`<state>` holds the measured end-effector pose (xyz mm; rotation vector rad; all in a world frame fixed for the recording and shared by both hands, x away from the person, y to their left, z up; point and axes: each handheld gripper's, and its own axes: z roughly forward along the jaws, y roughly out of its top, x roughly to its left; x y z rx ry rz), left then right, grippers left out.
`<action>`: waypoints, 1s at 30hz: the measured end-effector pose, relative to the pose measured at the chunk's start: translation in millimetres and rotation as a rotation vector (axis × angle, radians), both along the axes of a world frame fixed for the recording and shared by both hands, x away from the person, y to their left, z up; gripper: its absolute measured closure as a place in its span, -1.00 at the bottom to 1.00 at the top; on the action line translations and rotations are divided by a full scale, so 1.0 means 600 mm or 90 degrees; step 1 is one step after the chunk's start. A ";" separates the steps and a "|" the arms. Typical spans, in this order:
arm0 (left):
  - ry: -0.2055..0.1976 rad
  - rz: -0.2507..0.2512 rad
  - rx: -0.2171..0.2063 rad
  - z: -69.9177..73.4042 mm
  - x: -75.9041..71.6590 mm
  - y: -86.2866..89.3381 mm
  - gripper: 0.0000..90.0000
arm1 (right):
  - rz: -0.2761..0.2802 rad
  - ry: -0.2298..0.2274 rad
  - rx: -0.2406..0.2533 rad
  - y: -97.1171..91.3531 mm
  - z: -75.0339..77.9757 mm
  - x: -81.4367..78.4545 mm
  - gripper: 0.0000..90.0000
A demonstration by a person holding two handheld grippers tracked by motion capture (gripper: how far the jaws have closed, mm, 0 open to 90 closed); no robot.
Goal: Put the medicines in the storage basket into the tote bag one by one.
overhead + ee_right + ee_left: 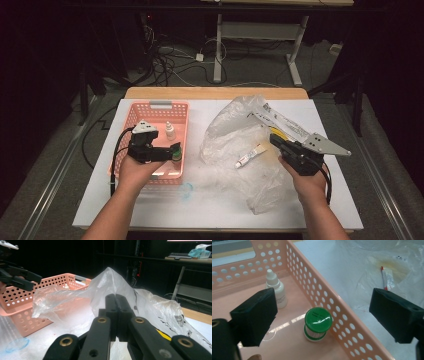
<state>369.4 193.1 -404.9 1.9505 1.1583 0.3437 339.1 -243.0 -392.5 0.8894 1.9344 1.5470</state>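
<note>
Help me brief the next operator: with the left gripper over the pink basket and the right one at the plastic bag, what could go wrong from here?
1. The left gripper is open above the green-capped jar, which stands close to the basket wall; a jaw could clip the wall or tip the jar.
2. The right gripper is shut on the plastic bag; a tug could drag the small tube lying at the bag.

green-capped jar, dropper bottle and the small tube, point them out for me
green-capped jar (318, 319), left gripper view, on its lid
dropper bottle (277, 291), left gripper view, on its white body
small tube (248, 156), high view, mid-length
</note>
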 end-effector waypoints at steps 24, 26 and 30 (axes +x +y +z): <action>0.207 -0.050 0.120 -0.030 0.071 -0.025 -0.28 | 0.002 -0.003 0.006 -0.002 0.003 -0.001 1.00; 0.212 -0.049 0.134 -0.032 0.074 -0.030 -0.26 | 0.002 -0.003 0.007 -0.002 0.003 -0.001 1.00; 0.228 -0.050 0.149 -0.039 0.082 -0.034 -0.22 | 0.001 -0.002 0.007 -0.002 0.003 -0.001 1.00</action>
